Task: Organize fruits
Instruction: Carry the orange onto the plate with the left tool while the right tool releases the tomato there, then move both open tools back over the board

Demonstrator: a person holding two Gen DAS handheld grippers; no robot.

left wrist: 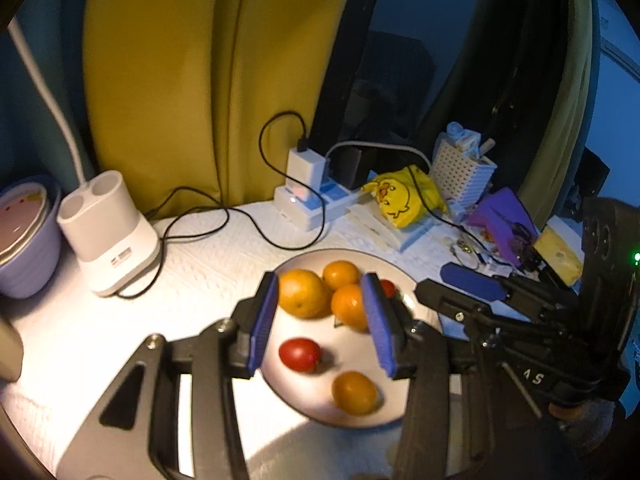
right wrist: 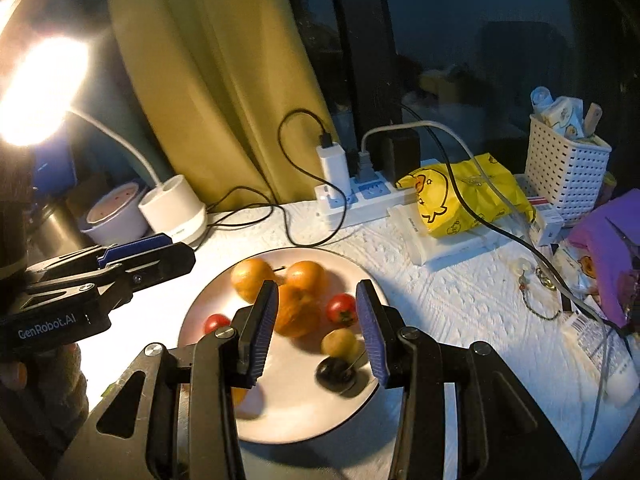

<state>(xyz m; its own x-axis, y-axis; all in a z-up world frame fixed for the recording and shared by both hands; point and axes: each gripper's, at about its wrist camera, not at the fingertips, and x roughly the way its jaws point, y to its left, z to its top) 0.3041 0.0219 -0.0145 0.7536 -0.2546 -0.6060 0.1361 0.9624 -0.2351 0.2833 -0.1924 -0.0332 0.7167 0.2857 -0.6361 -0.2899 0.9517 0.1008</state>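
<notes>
- White textured table cover [left wrist: 208, 264] fills the left wrist view, lit by a lamp, with a yellow curtain [left wrist: 192, 80] and a dark window behind.
- On it sits a round plate [left wrist: 420, 300] holding three oranges bunched at its far side: a large orange [left wrist: 302, 292], a smaller one [left wrist: 340, 274] behind it, and a third [left wrist: 350, 306] to the right, all touching or nearly so.
- Nearer on the plate lie a red tomato [left wrist: 300, 355] and a small yellow-orange fruit [left wrist: 355, 393], apart from each other; a second red tomato [left wrist: 387, 288] peeks out past the right finger.
- Left gripper [left wrist: 320, 320] hovers over the plate, jaws apart and holding nothing.
- At the far left stands a lilac bowl [left wrist: 28, 264]; its contents are unclear. A perforated white basket [left wrist: 464, 176] at the far right holds small packets.
- From the right wrist view, the same plate [right wrist: 208, 304] also shows a dark, blurred fruit [right wrist: 334, 372] near the right edge, beside a pale yellow fruit [right wrist: 339, 342].
- Right gripper [right wrist: 316, 328] also hangs above the plate, jaws wide and empty; the left one enters from the left.
- Judgement: all fruit seems gathered on the plate, so sorting by kind looks like the step in hand. The next move calls for lowering one gripper around a single loose fruit, squeezing gently, since round fruit may roll.
</notes>
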